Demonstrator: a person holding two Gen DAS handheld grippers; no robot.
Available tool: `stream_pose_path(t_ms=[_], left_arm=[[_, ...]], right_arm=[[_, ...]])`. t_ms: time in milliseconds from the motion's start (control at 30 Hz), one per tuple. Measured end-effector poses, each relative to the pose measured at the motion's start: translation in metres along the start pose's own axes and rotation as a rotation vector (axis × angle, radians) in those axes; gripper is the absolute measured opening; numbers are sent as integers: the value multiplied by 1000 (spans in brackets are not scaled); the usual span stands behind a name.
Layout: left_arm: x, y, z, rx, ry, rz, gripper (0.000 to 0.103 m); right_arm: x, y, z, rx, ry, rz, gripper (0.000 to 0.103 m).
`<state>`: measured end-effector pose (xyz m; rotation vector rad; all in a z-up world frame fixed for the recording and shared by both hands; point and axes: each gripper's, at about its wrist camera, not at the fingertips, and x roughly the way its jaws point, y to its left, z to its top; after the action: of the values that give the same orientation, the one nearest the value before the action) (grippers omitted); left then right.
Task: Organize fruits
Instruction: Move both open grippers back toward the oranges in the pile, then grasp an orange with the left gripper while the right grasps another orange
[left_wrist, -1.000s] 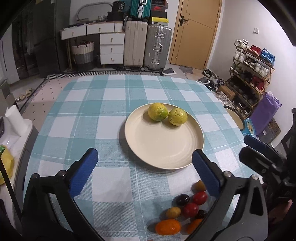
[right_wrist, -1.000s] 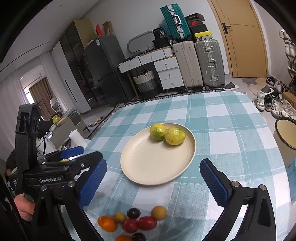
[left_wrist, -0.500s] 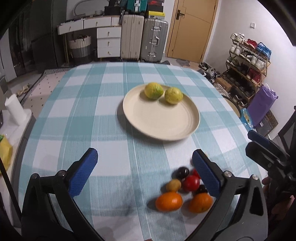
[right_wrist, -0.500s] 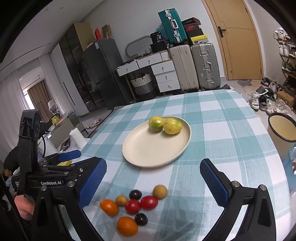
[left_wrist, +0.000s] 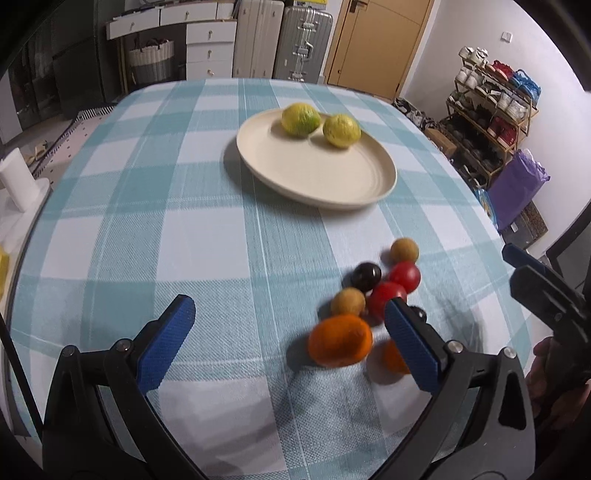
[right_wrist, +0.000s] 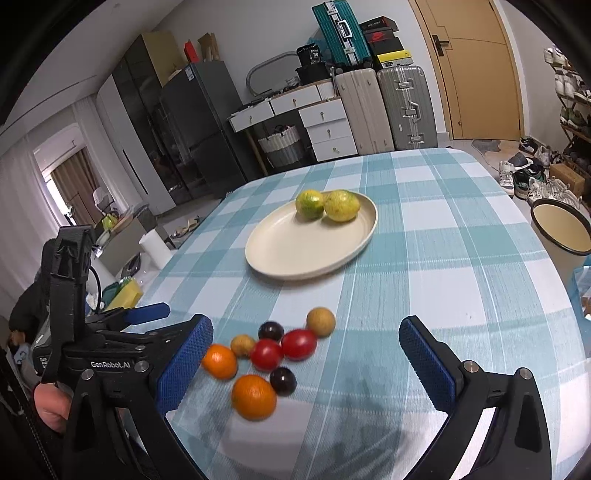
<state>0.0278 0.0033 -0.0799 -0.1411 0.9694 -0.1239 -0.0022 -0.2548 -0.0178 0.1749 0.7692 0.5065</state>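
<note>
Both hand-held grippers (left_wrist: 288, 332) (right_wrist: 306, 358) hover agape over loose fruit (right_wrist: 266, 354).

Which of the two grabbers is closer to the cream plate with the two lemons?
Hard to call. The plate lies well ahead of both the left gripper and right gripper, both open over the table's near edge.

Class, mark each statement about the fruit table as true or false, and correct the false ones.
1. Two yellow-green citrus fruits lie on the cream plate. True.
2. The right claw is shut on an orange. False: it is open and holds nothing.
3. The small fruit cluster sits on the tablecloth, off the plate. True.
4. The left claw grips a tomato. False: it is open and empty.
5. The plate holds three tomatoes. False: only the two citrus fruits.
</note>
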Motion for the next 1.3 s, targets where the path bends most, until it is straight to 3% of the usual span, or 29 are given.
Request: stream_pose_path(t_ms=[400,600,900,1300], left_arm=[[13,-7,-13,26,25,-19,99],[11,-5,-15,12,24,-83,83],[14,-6,-20,11,46,-202,40],[4,1,-25,-15,47,-222,37]], right_arm=[[-6,4,-15,-12,27,-6,103],[-6,5,-20,-10,38,0,103],[-5,8,-28,-12,62,-1,103],[1,17,-41,-2,119,42,103]])
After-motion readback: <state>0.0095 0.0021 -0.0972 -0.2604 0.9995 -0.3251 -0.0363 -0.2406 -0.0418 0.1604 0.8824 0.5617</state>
